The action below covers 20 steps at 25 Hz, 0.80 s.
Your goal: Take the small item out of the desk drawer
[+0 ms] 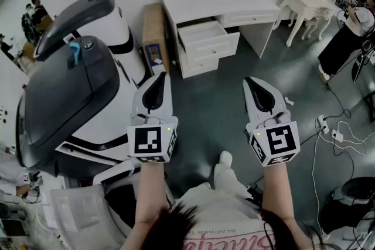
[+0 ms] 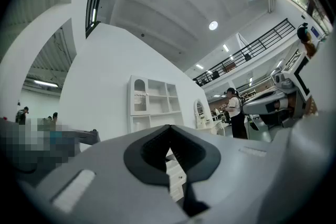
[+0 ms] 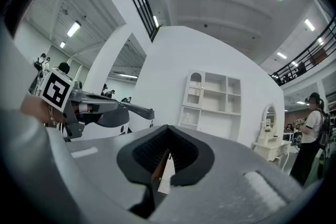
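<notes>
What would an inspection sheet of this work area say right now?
Surface: dark grey floor.
Job's things: white desk, one drawer pulled open; small item not visible.
Clutter: brown box beside the desk.
Grippers: left gripper and right gripper both shut, empty, short of the drawer.
Cables: white leads on the floor at right.
Surroundings: large grey-white machine at left, dressing table, bystander at right.

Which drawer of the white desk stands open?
The upper drawer in the left pedestal of the white desk: it juts forward, while the others sit flush.
</notes>
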Available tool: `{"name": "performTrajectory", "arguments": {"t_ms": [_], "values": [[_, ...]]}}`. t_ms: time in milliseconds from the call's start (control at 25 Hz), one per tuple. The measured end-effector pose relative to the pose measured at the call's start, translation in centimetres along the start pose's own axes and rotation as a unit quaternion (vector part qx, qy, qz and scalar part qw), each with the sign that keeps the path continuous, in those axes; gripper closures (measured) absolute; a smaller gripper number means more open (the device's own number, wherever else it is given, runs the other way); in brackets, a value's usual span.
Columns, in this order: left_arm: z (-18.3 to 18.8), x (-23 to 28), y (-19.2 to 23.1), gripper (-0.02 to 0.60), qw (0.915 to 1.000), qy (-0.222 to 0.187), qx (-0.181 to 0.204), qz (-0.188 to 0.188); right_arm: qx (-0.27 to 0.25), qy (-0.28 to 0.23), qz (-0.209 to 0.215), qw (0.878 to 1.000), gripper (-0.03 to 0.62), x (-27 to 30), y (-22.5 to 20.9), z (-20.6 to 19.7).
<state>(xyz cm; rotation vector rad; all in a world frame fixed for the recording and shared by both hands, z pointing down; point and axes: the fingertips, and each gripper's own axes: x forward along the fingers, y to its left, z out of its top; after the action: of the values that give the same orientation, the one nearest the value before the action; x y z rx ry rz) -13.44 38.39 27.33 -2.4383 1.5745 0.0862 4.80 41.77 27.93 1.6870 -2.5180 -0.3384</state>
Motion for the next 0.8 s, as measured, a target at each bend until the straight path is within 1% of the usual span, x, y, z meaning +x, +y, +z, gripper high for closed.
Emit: {"name": "performTrajectory", "arguments": {"t_ms": [240,440,640,800], "values": [[-0.1,0.4,0.0,0.569,1.0,-0.001,0.001,-0.003,-0.001,0.004,0.002,1.0,0.592,0.7,0.0,-0.3],[-0.6,1.9,0.6,0.569,1.0,0.0,-0.004,0.005,0.0,-0.003,0.003,1.0,0.592,2.4,-0.9,-0.5],[-1.4,4.6,1.4,0.569,0.9999,0.002,-0.005,0.016,0.003,-0.006,0.005,1.0,0.592,5.0,-2.8,-1.3],[-2.2,7.9,1.5,0.569,0.9998,0.01,0.003,0.016,0.017,-0.01,0.008,1.0,0.592,7.6,-5.3,-2.2]]}}
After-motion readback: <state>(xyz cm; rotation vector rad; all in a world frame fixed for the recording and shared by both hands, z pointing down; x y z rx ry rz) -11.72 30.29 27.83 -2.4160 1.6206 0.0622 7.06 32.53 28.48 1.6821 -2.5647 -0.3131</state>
